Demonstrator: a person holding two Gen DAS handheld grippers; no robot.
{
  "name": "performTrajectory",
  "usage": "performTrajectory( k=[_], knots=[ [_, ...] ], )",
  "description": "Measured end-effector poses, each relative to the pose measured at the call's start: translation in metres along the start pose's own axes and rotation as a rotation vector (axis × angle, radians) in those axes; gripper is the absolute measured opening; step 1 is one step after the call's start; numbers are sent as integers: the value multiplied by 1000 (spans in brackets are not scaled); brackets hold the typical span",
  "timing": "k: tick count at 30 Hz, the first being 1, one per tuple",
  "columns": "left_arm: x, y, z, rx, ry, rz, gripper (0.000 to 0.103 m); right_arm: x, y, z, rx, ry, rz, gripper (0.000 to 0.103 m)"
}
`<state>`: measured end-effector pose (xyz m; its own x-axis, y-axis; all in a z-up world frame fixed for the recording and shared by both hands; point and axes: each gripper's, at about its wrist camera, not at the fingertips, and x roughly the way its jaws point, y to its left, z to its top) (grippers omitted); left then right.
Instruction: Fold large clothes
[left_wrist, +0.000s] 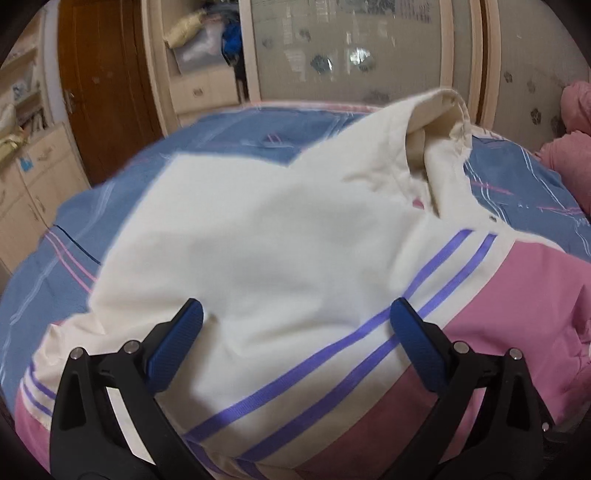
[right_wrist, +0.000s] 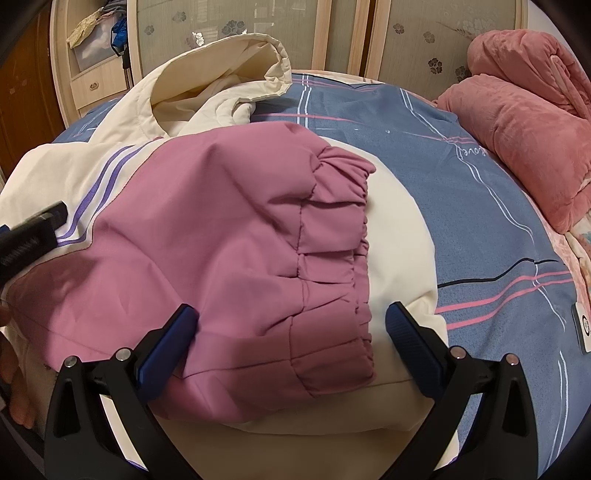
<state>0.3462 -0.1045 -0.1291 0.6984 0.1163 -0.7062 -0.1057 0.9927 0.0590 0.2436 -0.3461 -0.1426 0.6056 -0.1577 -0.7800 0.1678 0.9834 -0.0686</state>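
A large cream and pink jacket (left_wrist: 258, 240) with purple stripes (left_wrist: 332, 354) lies on the bed, its cream hood (left_wrist: 439, 122) standing up at the far end. My left gripper (left_wrist: 295, 325) is open just above the cream body, holding nothing. In the right wrist view the jacket's pink sleeve (right_wrist: 240, 236) with a gathered cuff (right_wrist: 343, 240) lies folded across the cream body (right_wrist: 399, 240). My right gripper (right_wrist: 291, 325) is open over the cuff end, empty. The hood (right_wrist: 236, 62) shows at the top left, and the left gripper's body (right_wrist: 29, 232) at the left edge.
The bed has a blue sheet (right_wrist: 480, 206) with pink and white lines. A rolled pink blanket (right_wrist: 524, 122) lies at the right. A wardrobe with frosted doors (left_wrist: 351, 48), a brown door (left_wrist: 107, 85) and drawers (left_wrist: 33, 173) stand beyond the bed.
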Motion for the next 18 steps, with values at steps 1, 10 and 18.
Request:
performTrajectory(
  k=[1, 10, 18],
  knots=[
    [9, -1, -2, 20, 39, 10, 101, 0, 0, 0, -1, -1, 0, 102],
    [16, -9, -8, 76, 33, 51, 101, 1, 1, -1, -9, -3, -6, 102],
    [16, -12, -10, 78, 29, 59, 101, 1, 1, -1, -9, -3, -5, 102]
  ],
)
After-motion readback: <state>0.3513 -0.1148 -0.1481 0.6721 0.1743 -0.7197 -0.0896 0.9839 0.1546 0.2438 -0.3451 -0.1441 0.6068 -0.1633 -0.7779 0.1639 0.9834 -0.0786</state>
